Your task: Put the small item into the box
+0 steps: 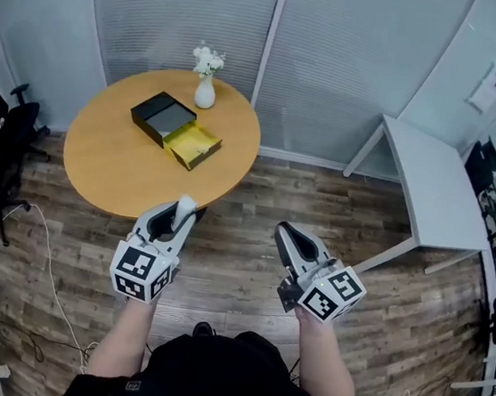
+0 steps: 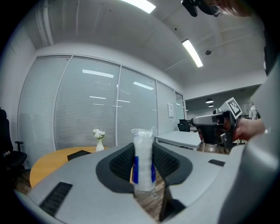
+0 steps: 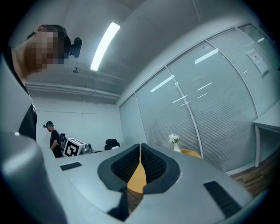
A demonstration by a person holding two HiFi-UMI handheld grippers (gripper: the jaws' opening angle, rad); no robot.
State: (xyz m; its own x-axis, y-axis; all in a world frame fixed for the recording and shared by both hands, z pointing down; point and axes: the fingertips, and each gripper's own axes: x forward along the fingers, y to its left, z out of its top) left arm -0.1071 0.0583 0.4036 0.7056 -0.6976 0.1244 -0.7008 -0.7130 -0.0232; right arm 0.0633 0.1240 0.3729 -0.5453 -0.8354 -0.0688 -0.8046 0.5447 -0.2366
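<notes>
Left gripper [image 2: 143, 146] fingers are pinching the small white packet [image 2: 143, 164], right gripper [image 3: 140, 148] fingers are pressed together on nothing, but the box [image 1: 206, 158] sits at 12 o'clock on the round worktop [image 1: 117, 168], well apart, so carrying and dropping remain.

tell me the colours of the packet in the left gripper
The packet is white with a blue band; left gripper view shows it best.

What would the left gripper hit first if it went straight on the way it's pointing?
Probably the near edge of the round wooden table, with the open yellow box beyond it. The left gripper, shut on a small white-and-blue packet, points that way; its height against the tabletop is unclear.
</notes>
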